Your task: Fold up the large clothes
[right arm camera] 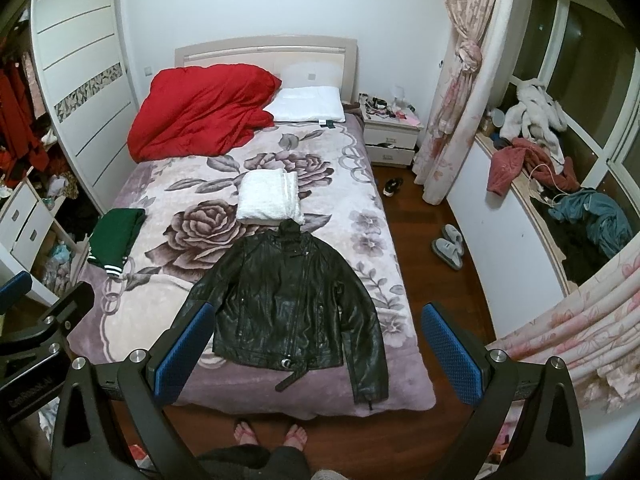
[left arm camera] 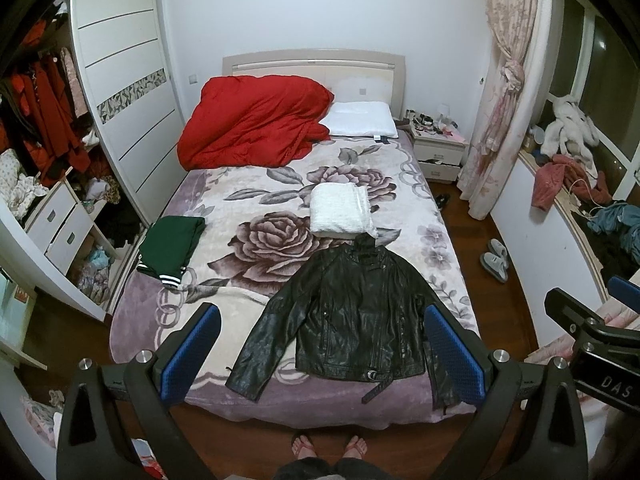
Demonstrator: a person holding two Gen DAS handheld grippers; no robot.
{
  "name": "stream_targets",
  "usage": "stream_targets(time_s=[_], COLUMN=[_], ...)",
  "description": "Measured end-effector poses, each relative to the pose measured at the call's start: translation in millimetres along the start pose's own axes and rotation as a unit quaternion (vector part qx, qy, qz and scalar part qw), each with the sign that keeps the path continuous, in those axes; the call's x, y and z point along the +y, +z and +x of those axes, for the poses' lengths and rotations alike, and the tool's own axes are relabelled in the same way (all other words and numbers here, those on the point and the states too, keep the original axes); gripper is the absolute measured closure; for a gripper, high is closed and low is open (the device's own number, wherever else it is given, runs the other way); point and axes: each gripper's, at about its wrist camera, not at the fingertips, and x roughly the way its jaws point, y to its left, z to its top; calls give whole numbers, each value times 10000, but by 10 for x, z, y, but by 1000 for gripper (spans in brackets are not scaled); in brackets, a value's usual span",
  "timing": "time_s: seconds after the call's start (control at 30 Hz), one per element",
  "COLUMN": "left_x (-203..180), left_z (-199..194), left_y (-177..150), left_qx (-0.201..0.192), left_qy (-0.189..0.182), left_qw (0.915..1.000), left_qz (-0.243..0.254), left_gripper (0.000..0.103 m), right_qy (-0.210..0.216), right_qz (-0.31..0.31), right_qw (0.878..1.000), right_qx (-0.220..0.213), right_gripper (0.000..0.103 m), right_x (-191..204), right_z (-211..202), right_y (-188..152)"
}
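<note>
Item: black leather jacket (left arm camera: 352,312), laid face up and spread flat at the foot end of the bed (left arm camera: 448,216), collar toward the headboard, hem close to the foot edge. Both sleeves angle outward; the cuff nearer the window side reaches the foot edge, and the belt strap (left arm camera: 374,392) trails over it.

Tools: left gripper (left arm camera: 320,360) and right gripper (right arm camera: 316,356) both held high above the foot of the bed, jaws spread wide, nothing between them.

Neighbours: folded white garment (left arm camera: 342,210) just touching the collar; folded green garment (left arm camera: 170,246) at the wardrobe-side edge, well apart; red duvet (left arm camera: 252,122) and pillow (left arm camera: 360,120) at the head end.

Risks, judged: stiff, slick leather may spring back out of a fold or slip from the pads; a sleeve dragged near the foot edge may slide the jacket to the floor; folding upward may knock the white garment.

Room: bare blanket lies between jacket and green garment; little margin at the foot edge and window-side edge.
</note>
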Motion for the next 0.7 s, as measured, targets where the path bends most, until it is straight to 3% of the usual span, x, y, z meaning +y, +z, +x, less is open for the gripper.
stream_targets(time_s=[0.2,0.7], left_x=[-88,-81], left_z=[-37,-5], left_y=[132,82], left_qx=[-65,-105], left_qy=[-17,-22], left_qw=[10000,9999], left_qz=[12,3], left_gripper=[0,0], right_qy=[5,11], right_qz=[7,28], right_qw=[10000,10000], right_qx=[-12,-29], right_gripper=[0,0], right_x=[3,-6], right_z=[-12,-64], right_y=[-7,111])
